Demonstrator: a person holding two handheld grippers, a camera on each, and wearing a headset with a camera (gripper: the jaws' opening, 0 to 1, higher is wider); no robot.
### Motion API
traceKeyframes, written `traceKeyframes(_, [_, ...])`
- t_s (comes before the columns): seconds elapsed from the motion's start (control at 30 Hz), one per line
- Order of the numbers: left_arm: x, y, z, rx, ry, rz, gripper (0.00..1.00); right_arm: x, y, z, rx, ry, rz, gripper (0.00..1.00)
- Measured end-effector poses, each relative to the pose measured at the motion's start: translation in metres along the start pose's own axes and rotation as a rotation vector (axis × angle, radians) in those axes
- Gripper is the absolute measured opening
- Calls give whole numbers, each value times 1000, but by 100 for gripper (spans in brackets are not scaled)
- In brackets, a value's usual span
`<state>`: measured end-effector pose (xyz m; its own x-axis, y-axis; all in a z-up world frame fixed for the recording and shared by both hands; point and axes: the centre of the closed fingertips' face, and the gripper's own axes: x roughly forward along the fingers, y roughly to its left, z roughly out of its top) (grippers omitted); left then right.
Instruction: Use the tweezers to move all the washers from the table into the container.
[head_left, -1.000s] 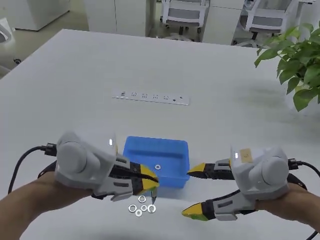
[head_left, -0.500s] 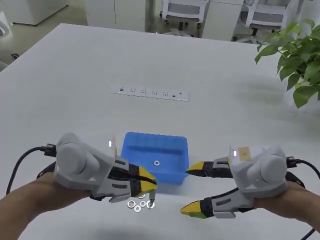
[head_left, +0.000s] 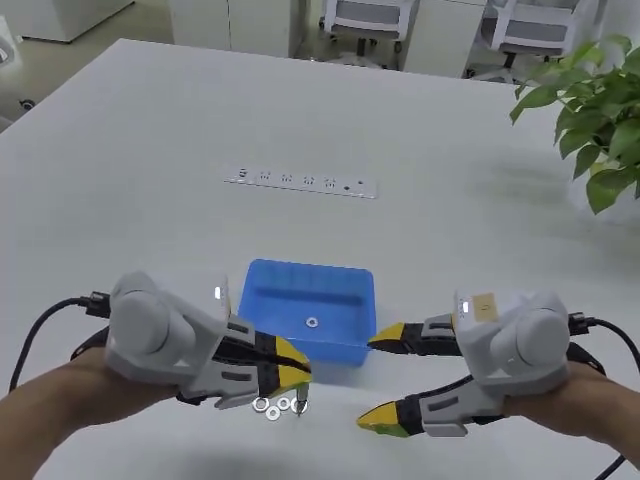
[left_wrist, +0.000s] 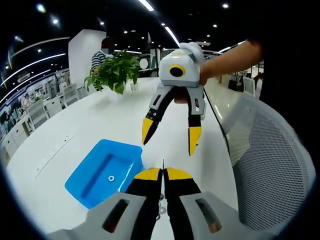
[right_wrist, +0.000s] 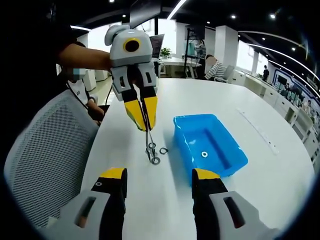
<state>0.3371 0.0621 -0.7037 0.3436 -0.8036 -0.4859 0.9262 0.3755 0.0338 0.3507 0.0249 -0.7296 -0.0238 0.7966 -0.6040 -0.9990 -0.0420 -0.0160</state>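
Left gripper (head_left: 298, 370) pinches thin silver metal tweezers (right_wrist: 146, 132); right gripper (head_left: 372, 383) gapes wide, holding nothing.
The tweezers point down at small silver ring washers (head_left: 272, 406) lying by the near edge of the white counter (head_left: 200, 120), just beside the blue plastic container (head_left: 262, 292), where one more washer (head_left: 312, 322) lies.

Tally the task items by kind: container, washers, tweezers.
Blue plastic container: 1
Metal washer inside it: 1
Metal washers on table: 3 visible, others may be hidden by the gripper
Metal tweezers: 1
Total: 6 visible
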Motion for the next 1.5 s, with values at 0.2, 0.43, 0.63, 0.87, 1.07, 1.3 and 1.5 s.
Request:
traceKeyframes(0.2, [0, -1, -1, 12, 11, -18, 5, 3, 0, 3, -5, -3, 8, 53])
traceKeyframes(0.43, [-1, -3, -2, 26, 30, -40, 5, 9, -1, 9, -20, -7, 25, 50])
traceKeyframes(0.63, [-1, -4, -3, 35, 44, -53, 5, 19, 1, 12, -41, -2, 46, 45])
traceKeyframes(0.87, [-2, -4, -4, 44, 55, -63, 5, 29, 6, 13, -57, 6, 76, 38])
traceKeyframes(1.07, [-1, -4, -3, 52, 62, -69, 5, 37, 10, 13, -77, 17, 101, 33])
traceKeyframes(1.3, [-1, -3, -4, 63, 76, -79, 5, 49, 15, 15, -98, 26, 130, 27])
traceKeyframes(1.5, [-1, -2, -4, 63, 83, -83, 5, 60, 19, 15, -116, 37, 154, 22])
